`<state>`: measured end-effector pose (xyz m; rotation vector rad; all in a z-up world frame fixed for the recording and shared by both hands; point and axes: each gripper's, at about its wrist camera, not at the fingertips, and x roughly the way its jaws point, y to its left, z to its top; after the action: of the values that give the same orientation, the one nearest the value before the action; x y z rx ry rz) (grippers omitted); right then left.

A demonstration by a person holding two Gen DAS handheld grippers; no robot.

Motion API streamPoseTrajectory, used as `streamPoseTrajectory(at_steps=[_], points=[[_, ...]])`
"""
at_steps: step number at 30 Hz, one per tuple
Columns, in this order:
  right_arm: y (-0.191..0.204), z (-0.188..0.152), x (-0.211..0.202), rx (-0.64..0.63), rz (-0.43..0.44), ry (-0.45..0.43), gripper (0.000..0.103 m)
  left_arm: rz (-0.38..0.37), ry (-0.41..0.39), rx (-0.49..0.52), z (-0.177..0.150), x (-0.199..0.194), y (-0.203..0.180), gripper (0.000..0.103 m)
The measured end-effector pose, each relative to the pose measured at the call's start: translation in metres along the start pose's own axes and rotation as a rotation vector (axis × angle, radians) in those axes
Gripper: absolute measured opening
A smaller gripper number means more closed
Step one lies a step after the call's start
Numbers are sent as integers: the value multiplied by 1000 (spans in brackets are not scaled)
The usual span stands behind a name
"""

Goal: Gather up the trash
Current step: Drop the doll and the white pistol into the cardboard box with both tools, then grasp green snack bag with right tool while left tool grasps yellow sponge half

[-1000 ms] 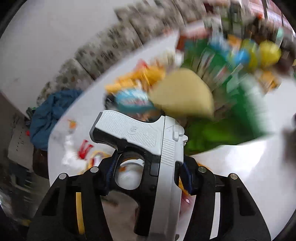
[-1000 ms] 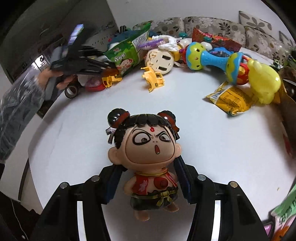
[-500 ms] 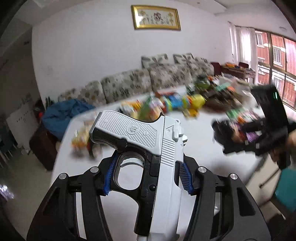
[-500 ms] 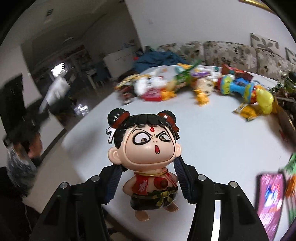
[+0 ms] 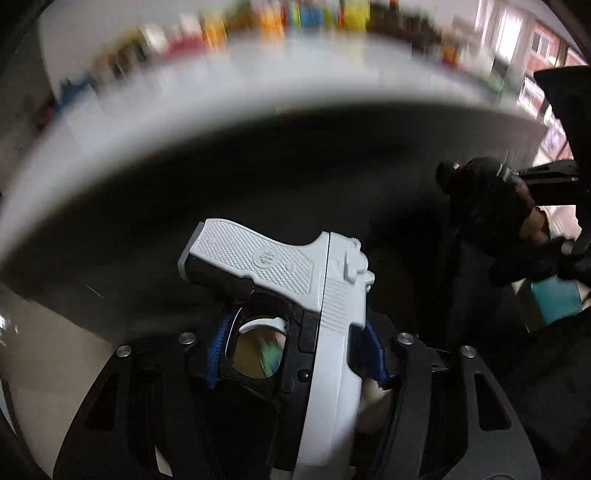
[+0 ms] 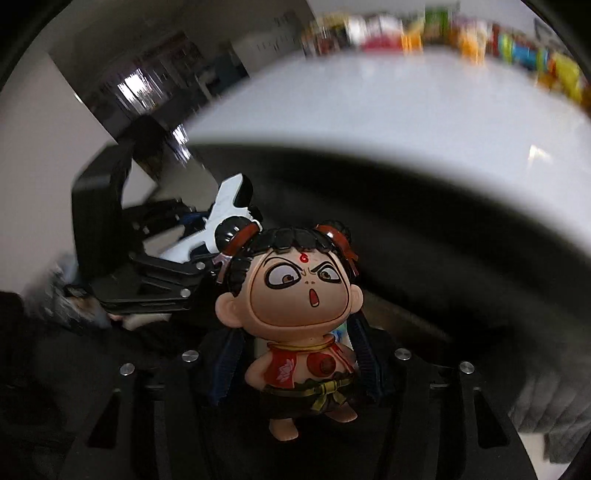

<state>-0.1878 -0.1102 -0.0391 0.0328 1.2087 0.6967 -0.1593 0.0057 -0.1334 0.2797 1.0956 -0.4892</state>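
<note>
A white and black toy pistol (image 5: pixel 295 266) sits tilted between the blue pads (image 5: pixel 218 350) of my left gripper (image 5: pixel 295 354). The jaws are opening and the pistol looks loose between them. In the right wrist view a big-headed doll (image 6: pixel 299 295) in a red vest leans to one side inside my right gripper (image 6: pixel 297 365). Those jaws are opening too, with a gap at the doll's left arm. Both grippers point down beside the white table's edge (image 5: pixel 147 122), over a dark black space. Each view shows the other gripper (image 5: pixel 546 177) (image 6: pixel 166 277) close by.
The white round table (image 6: pixel 443 122) fills the upper part of both views. A blurred row of toys and snack packets (image 6: pixel 443 29) lines its far side. Grey fabric (image 6: pixel 546 406) shows at the lower right. Pale floor (image 5: pixel 44 354) lies at the left.
Both grippers have swung off the table top and dropped past its near edge over the dark space. Their jaws have widened, and the pistol and the doll have tipped between the pads.
</note>
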Motion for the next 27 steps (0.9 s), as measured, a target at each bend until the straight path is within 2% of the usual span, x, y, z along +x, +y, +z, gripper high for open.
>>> streamPoseTrajectory(at_steps=[1, 3, 5, 8, 13, 15, 17, 18, 19, 21, 22, 24, 26, 27], points=[[-5, -3, 17, 7, -7, 38, 69, 15, 50, -2, -6, 16, 2, 82], [-16, -10, 51, 13, -35, 88, 72, 8, 146, -14, -13, 48, 4, 82], [-20, -16, 65, 29, -47, 114, 71, -2, 192, -16, -17, 58, 3, 82], [-15, -15, 51, 41, -8, 79, 71, 51, 166, 30, -16, 46, -1, 82], [6, 12, -31, 9, 24, -79, 71, 137, 70, 36, 0, -3, 0, 82], [13, 36, -75, -19, 21, -171, 73, 169, 1, 35, 15, -32, 0, 82], [13, 66, -116, -49, -3, -271, 80, 160, -78, 3, 38, -73, 13, 83], [10, 84, -130, -56, -23, -309, 83, 146, -145, -20, 55, -98, 24, 87], [4, 103, -140, -61, -61, -342, 84, 147, -188, -35, 66, -111, 31, 92], [-18, 158, -149, -64, -163, -393, 85, 179, -280, -68, 97, -136, 53, 92], [-34, 181, -149, -51, -185, -413, 85, 221, -321, -96, 119, -142, 70, 92], [-70, 231, -142, 3, -241, -450, 85, 291, -350, -164, 158, -135, 100, 92], [-110, 283, -131, 68, -304, -488, 85, 340, -338, -228, 190, -117, 121, 92], [-123, 302, -121, 98, -300, -492, 85, 352, -327, -260, 207, -105, 134, 92]])
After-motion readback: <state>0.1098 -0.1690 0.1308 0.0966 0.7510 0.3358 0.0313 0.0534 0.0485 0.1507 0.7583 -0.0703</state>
